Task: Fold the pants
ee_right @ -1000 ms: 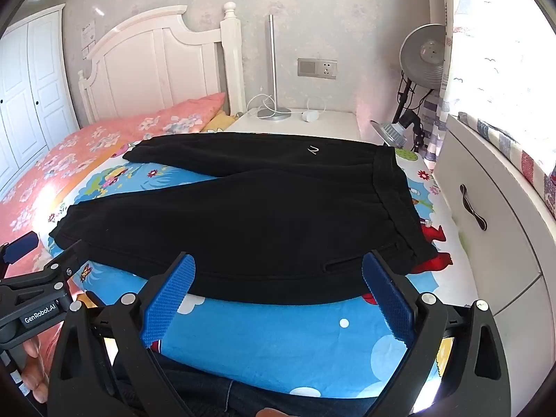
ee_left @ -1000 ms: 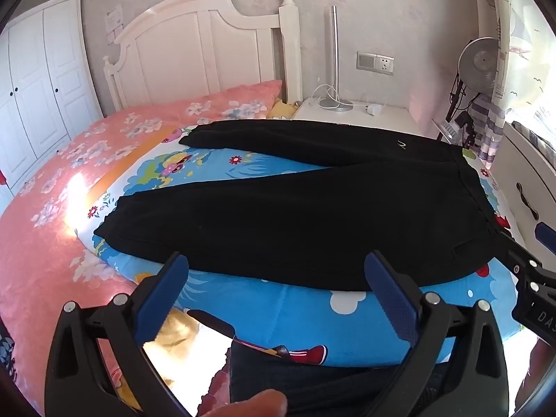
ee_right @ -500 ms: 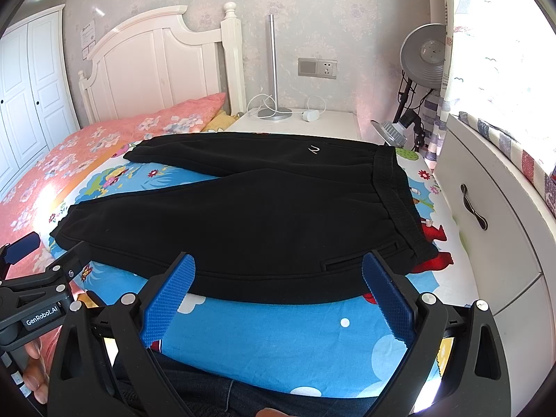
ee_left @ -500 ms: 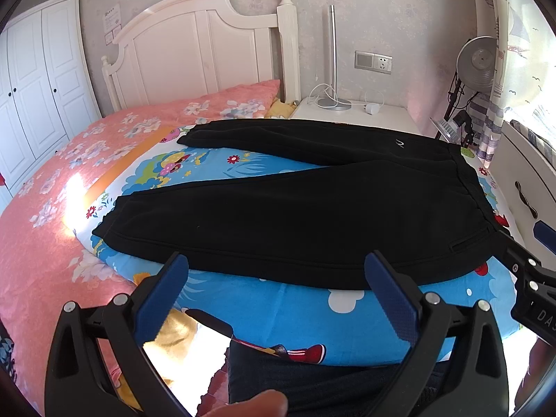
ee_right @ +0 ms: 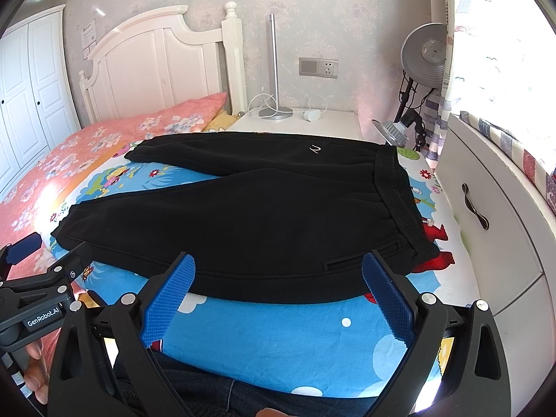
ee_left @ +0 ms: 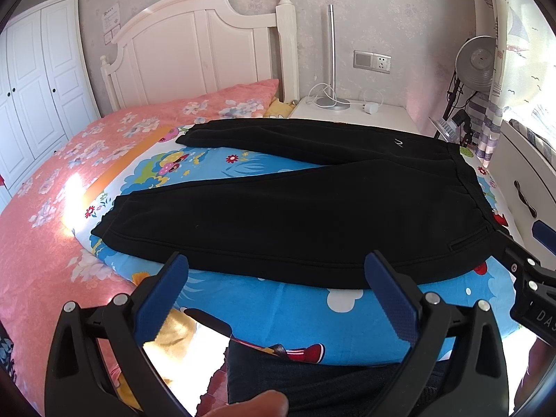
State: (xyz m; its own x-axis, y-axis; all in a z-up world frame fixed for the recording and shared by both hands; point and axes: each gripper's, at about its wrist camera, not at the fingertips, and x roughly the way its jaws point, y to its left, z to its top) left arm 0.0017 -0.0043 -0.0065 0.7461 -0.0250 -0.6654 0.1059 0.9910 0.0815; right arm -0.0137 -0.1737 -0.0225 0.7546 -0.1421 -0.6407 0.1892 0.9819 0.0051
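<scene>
Lying flat across the near part of the bed, the black pants [ee_left: 312, 208] are spread on a blue cartoon-print sheet [ee_left: 312, 316]; the waistband sits at the right, and the two legs run off to the left, splayed apart so that a wedge of sheet shows between them; the near leg's cuff ends at the left by the pink floral quilt [ee_left: 52, 208], the far leg's cuff reaches toward the pillow end; a small white logo marks the far leg close to the waistband.

The left gripper [ee_left: 278, 288] hangs just short of the near edge of the pants, its blue-padded jaws spread wide with nothing between them; the right gripper [ee_right: 278, 286] hangs likewise over the near hem, closer to the waistband, jaws released and holding nothing; each gripper shows at the edge of the other's view.

Beyond the bed stand a white headboard [ee_right: 149, 66], a white nightstand [ee_right: 312, 123] carrying a slim metal lamp [ee_right: 272, 69], and a round fan [ee_right: 424, 55] at the far right beside a white drawer unit [ee_right: 486, 229].
</scene>
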